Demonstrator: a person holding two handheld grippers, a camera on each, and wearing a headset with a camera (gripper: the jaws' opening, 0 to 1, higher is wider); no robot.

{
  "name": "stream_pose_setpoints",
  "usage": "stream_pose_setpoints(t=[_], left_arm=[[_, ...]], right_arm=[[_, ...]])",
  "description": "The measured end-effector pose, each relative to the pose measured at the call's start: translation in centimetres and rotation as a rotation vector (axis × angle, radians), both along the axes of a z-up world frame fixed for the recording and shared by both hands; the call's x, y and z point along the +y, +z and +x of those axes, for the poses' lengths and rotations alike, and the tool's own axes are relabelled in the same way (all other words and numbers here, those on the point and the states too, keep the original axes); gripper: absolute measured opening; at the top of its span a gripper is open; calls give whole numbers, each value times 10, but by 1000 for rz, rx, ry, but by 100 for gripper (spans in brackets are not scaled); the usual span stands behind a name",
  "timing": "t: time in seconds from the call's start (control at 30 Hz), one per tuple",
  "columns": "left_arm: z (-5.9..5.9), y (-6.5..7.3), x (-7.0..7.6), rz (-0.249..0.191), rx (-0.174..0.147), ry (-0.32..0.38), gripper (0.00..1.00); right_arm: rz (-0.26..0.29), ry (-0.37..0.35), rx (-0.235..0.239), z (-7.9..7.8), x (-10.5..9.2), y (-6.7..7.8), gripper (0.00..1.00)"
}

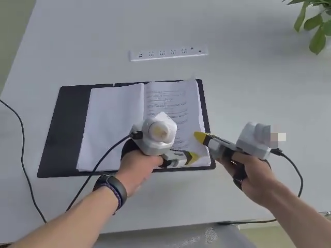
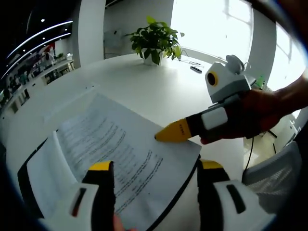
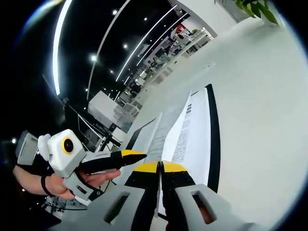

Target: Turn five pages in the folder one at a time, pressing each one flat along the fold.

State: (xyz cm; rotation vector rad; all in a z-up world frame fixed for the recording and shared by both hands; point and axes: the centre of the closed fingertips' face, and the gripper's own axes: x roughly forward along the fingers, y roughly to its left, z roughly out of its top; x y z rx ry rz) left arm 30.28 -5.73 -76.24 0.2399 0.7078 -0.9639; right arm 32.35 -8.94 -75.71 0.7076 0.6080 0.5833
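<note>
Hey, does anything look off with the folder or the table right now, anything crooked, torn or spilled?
Nothing stands out. The folder lies open on the table, its pages stacked evenly with no tears or spills visible. The power strip sits apart beyond it.

The right gripper (image 3: pixel 160 167) rises from the bottom edge with its two yellow-tipped jaws pressed together, no gap between them. Their tips lie at the near edge of a printed page (image 3: pixel 192 132) in the open folder (image 3: pixel 212 139), whose black cover shows as a strip along the page's right side. The folder lies on a white table (image 3: pixel 260 96). From the left comes the left gripper (image 3: pixel 137 155), held by a hand (image 3: pixel 96 179), its yellow tip just beside the right gripper's tips. A leafy plant (image 3: pixel 255 9) stands far off.
</note>
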Motion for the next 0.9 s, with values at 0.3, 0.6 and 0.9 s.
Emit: stream_pose_setpoints(t=[0.3,0.6,0.9], left_arm=[[-1,13,48,-13,-20,66,70],[-1,25,91,-35,-43,137,70],[-6,32,133,-41,-57,191,70]], right_arm=[[-4,3,-38,-2,20,21,0],[-3,23,-74,-1,49,39,0],[35,17,-87,-2,72,54,0]])
